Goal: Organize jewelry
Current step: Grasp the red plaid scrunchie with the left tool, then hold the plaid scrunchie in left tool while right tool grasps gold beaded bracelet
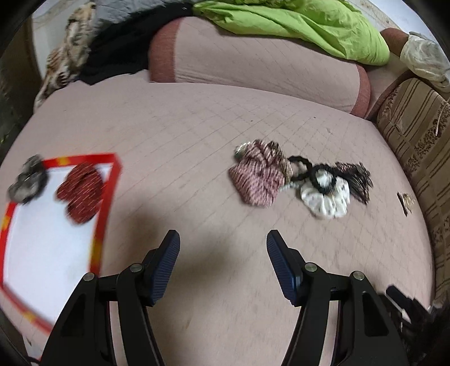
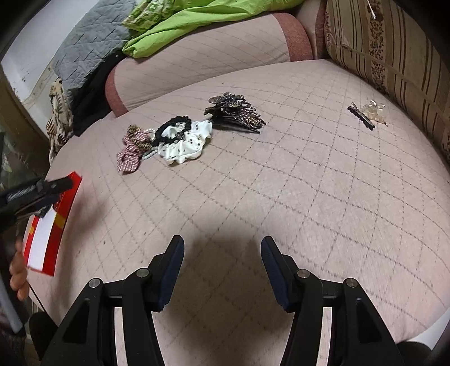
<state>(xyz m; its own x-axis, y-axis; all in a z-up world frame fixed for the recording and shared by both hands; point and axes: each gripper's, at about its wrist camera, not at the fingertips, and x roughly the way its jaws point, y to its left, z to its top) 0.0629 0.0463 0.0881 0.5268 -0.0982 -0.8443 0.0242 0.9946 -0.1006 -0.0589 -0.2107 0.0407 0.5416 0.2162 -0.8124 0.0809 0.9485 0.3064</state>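
A red-rimmed white box lid (image 1: 50,242) lies at the left of the pink quilted bed, with a dark red scrunchie (image 1: 80,194) in it and a grey scrunchie (image 1: 28,183) on its far corner. Mid-bed lies a heap: a pink striped scrunchie (image 1: 257,180), a black hair tie (image 1: 323,177), a white dotted scrunchie (image 1: 327,201) and dark jewelled hair clips (image 2: 236,112). My left gripper (image 1: 223,239) hovers open and empty between lid and heap. My right gripper (image 2: 222,247) is open over bare quilt, also empty. A black hairpin (image 2: 361,115) and clear claw clip (image 2: 374,112) lie far right.
A pink bolster (image 1: 253,70) runs along the back, with a green cloth (image 1: 295,25), a grey quilt (image 2: 90,48) and patterned fabric (image 1: 67,59) piled behind it. A brown striped cushion (image 2: 393,56) borders the right side. A hand (image 2: 18,270) holds the left tool by the lid (image 2: 49,233).
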